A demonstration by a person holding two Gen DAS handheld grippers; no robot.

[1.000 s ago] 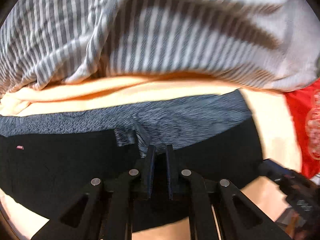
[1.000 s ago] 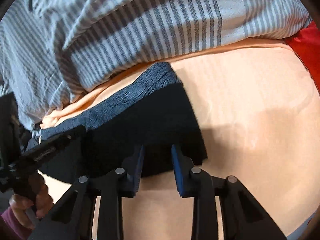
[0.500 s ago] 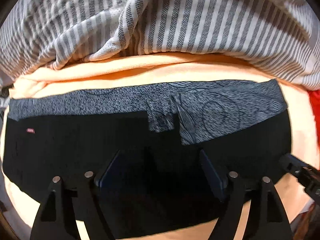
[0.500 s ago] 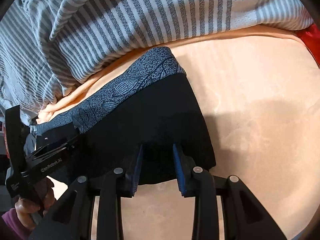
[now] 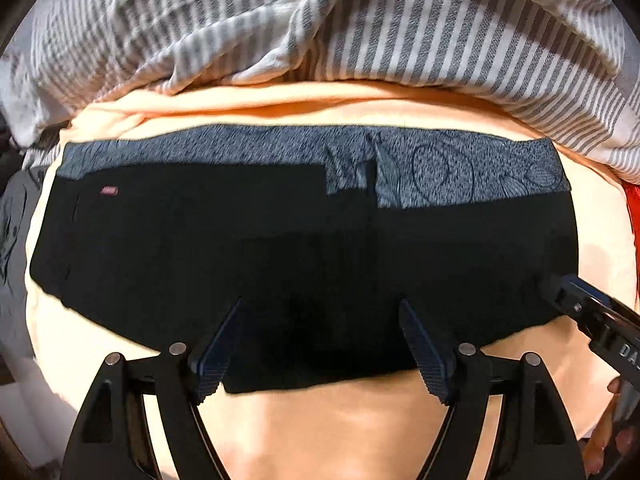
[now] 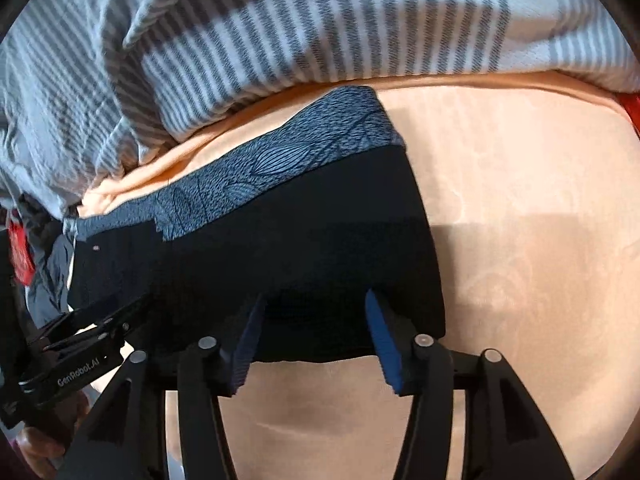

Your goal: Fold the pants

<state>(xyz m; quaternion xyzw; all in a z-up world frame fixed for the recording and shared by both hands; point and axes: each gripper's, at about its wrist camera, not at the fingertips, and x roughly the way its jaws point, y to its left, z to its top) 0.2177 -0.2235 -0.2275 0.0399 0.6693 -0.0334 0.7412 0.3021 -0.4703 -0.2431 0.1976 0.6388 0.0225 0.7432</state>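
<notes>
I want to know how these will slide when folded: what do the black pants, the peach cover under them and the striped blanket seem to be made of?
Pants: smooth matte black knit, probably stretchy, with a grey leaf-print waistband.
Peach cover: soft, plush-looking fabric with a faint sheen and embossed pattern.
Striped blanket: grey-and-white woven cloth, likely cotton; its coarse weave shows.

Count: 1 pair of black pants (image 5: 304, 248) with a patterned grey-blue band, 1 striped grey-and-white blanket (image 5: 360, 28), 1 peach sheet (image 6: 520, 200), 1 red cloth (image 5: 634, 216) at the edge, 2 grippers: left gripper (image 5: 320, 344), right gripper (image 6: 314, 334).
</notes>
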